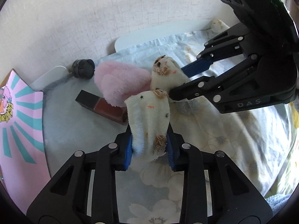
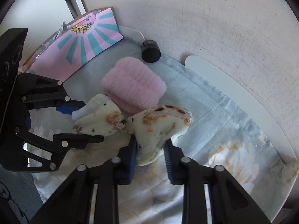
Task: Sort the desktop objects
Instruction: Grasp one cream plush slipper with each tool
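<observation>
Left tongs (image 1: pixel 149 147) are pinching a cream sock (image 1: pixel 149 115) with brown fuzzy patches and small dark and orange specks; the blue pads (image 1: pixel 129 151) clamp its lower end from both sides. In the right wrist view the same left tongs (image 2: pixel 87 123) enter from the left, holding that sock (image 2: pixel 99 119) above the floral cloth (image 2: pixel 214 123).

Right tongs (image 2: pixel 150 153) are pinching a second cream sock (image 2: pixel 160 125) of the same pattern, with its end squeezed between the blue pads (image 2: pixel 133 155). In the left wrist view the right tongs (image 1: pixel 186 80) reach in from the upper right and grip this sock (image 1: pixel 166 74).

The two socks meet tip to tip, touching or very nearly so; a loose thread shows at the junction.

Just behind the socks lies a folded pink fluffy towel (image 2: pixel 134 85) on the cloth. A small black cylinder (image 2: pixel 151 51) lies near the wall behind the towel. A dark red box (image 1: pixel 104 106) lies partly under the towel's edge. A pink and teal printed bag (image 2: pixel 80 44) lies along the left side of the cloth.
</observation>
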Demonstrator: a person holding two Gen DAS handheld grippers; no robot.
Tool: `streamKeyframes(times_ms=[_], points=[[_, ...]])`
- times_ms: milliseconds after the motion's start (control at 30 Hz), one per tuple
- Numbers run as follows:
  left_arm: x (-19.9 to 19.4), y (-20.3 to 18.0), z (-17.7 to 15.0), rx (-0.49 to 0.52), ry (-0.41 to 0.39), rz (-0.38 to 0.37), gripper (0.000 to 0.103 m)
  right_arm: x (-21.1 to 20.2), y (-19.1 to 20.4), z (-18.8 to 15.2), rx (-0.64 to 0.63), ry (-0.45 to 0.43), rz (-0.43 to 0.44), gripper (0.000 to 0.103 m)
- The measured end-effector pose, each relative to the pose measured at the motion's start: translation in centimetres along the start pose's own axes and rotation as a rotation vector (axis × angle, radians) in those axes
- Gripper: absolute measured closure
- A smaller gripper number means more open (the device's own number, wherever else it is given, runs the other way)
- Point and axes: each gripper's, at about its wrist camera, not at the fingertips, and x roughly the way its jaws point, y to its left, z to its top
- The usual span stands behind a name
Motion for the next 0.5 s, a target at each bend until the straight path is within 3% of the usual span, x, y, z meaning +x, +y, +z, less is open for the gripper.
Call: streamKeyframes(times_ms=[367,500], points=[[-5.8,1.4,0.7,-0.066,0.012,-0.060,0.076,-4.9,2.3,0.2,0.140,-0.041,-0.027,0.081],[-8.5,1.8,0.4,-0.061,-0.009,-0.054,0.076,-6.6,4.3,0.1,0.163,-0.037,-0.073,0.081]])
